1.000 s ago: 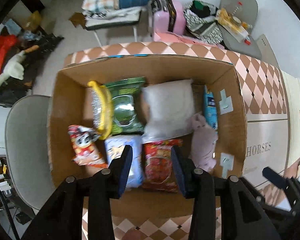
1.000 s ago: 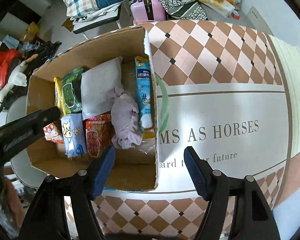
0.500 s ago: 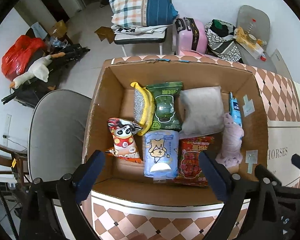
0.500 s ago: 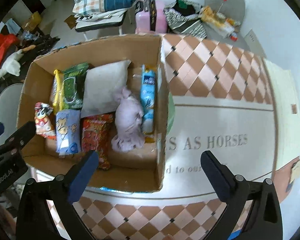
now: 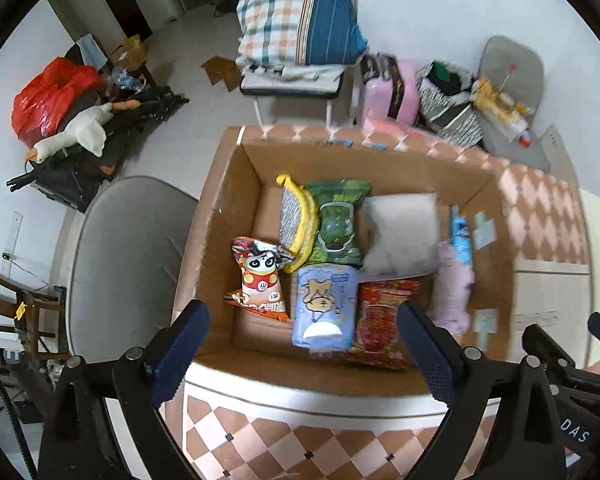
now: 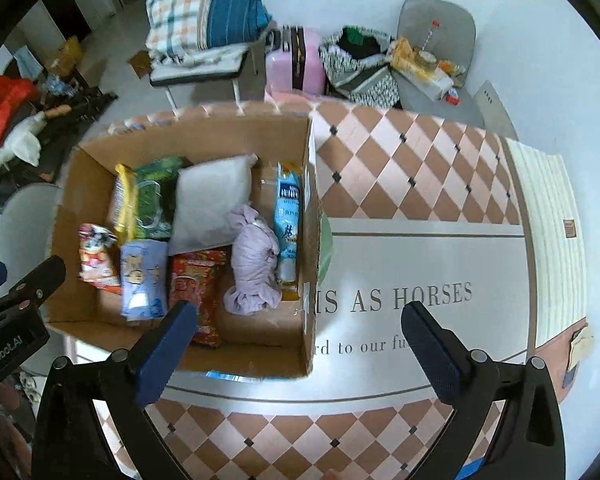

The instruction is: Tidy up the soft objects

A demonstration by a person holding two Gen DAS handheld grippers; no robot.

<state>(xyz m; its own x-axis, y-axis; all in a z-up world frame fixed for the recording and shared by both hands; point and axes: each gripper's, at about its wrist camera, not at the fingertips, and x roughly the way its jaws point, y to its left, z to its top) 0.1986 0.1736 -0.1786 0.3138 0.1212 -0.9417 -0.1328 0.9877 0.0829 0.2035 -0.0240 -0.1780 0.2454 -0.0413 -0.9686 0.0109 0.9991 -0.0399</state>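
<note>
One cardboard box (image 5: 220,216) holds eight soft items.

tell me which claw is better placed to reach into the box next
Probably left. The left claw is open above the packets in the box; the right claw, also open, hangs over the box's right wall and the table.

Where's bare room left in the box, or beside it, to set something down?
Inside the cardboard box, bare floor shows along the near wall in front of the lilac cloth, and along the left wall behind the panda snack bag. The middle is crowded with packets touching. Outside, the tabletop right of the box is bare. Both tools, left and right, are open.
</note>
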